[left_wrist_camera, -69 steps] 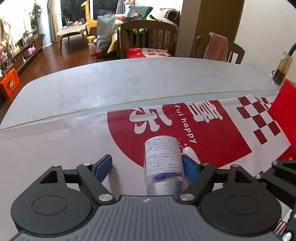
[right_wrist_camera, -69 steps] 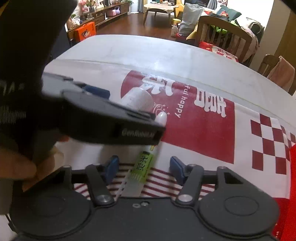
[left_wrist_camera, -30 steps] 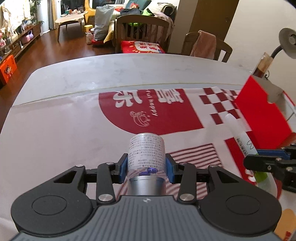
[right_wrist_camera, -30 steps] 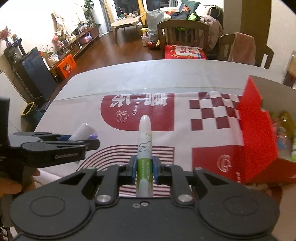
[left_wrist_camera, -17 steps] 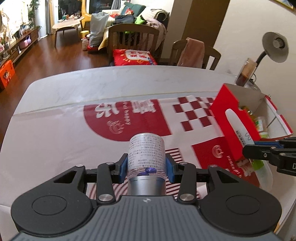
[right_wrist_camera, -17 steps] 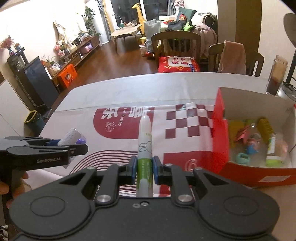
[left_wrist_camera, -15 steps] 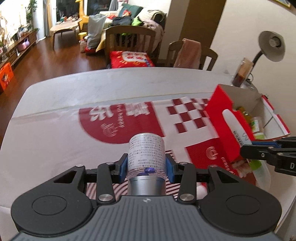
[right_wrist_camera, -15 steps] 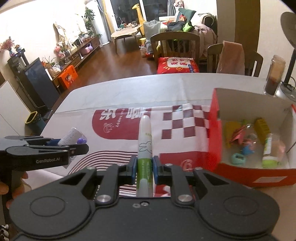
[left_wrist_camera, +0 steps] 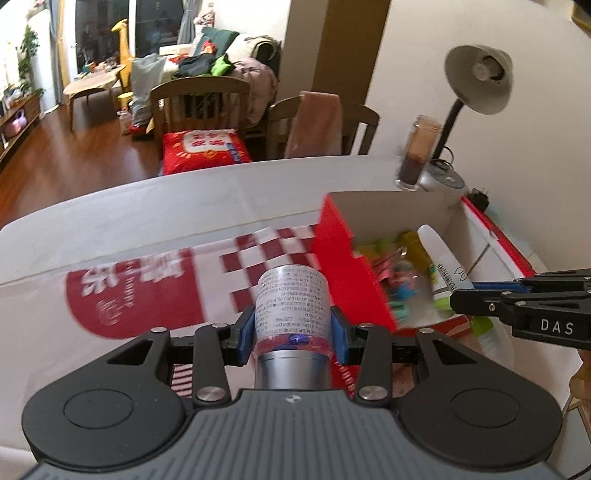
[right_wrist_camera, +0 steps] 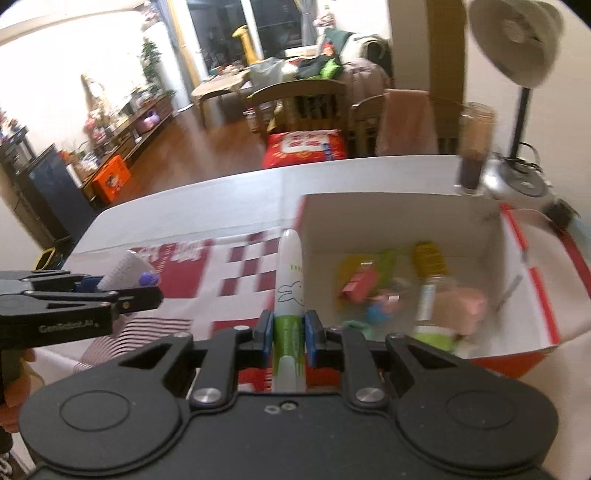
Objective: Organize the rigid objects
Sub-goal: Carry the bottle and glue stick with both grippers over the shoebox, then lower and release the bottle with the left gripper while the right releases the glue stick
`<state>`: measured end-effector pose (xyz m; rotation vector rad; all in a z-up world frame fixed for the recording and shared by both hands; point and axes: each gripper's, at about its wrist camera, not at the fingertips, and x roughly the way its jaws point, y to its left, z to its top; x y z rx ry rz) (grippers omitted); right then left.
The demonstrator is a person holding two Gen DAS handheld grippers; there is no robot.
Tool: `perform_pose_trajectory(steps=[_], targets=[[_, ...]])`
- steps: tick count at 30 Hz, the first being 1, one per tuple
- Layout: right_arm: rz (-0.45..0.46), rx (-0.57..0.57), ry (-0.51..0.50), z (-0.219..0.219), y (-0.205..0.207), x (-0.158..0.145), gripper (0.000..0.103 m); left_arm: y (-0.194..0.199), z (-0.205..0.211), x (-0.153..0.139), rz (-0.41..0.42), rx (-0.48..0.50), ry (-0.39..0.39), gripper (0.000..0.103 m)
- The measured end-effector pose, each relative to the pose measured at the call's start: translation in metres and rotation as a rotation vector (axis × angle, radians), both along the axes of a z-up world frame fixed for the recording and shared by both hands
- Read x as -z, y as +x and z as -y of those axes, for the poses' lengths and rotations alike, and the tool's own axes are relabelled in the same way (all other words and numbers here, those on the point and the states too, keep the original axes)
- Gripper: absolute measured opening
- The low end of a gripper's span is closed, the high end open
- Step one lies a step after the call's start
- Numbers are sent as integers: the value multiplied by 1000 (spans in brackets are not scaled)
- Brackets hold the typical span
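My left gripper (left_wrist_camera: 291,334) is shut on a small clear bottle (left_wrist_camera: 291,299) with a printed label and a silver cap, held in the air just left of the red box (left_wrist_camera: 343,266). My right gripper (right_wrist_camera: 289,334) is shut on a white and green pen-like tube (right_wrist_camera: 290,291) with a rabbit drawing, its tip over the box's left wall. In the left wrist view that tube (left_wrist_camera: 441,262) and the right gripper (left_wrist_camera: 517,310) hang above the box's inside. From the right wrist I see the left gripper (right_wrist_camera: 92,295) at the left edge, still holding the bottle (right_wrist_camera: 123,275).
The open red box (right_wrist_camera: 532,280) with white inner walls holds several small colourful items. Behind it stand a glass jar (right_wrist_camera: 474,147) of dark stuff and a desk lamp (right_wrist_camera: 517,33). A red and white printed cloth (left_wrist_camera: 140,280) covers the table; chairs stand beyond its far edge.
Both grippers have carried their objects to the right and upward, from over the printed cloth to the red box, which now fills much more of both views. Grips are unchanged.
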<state>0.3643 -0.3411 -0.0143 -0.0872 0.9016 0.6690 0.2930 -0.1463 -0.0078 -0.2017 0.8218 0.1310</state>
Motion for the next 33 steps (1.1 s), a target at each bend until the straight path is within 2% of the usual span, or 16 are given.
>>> perform_pose_trajectory(steps=[11,14,18,23,33], targets=[[19,133,-25,73,61,18,17,75,73,8,-29,93,19,40],[17,143,-23,79,76,22,17,98,92,18,-62,128,55,40],[-10,148,-18,82,98,30,17,128,112,37,-127,163,66,40],[-53,155,-47,81,113,54,17,157,128,62,-198,200,11,40],[-119,173,-75,78,127,85,16,192,145,96,-295,201,2,40]])
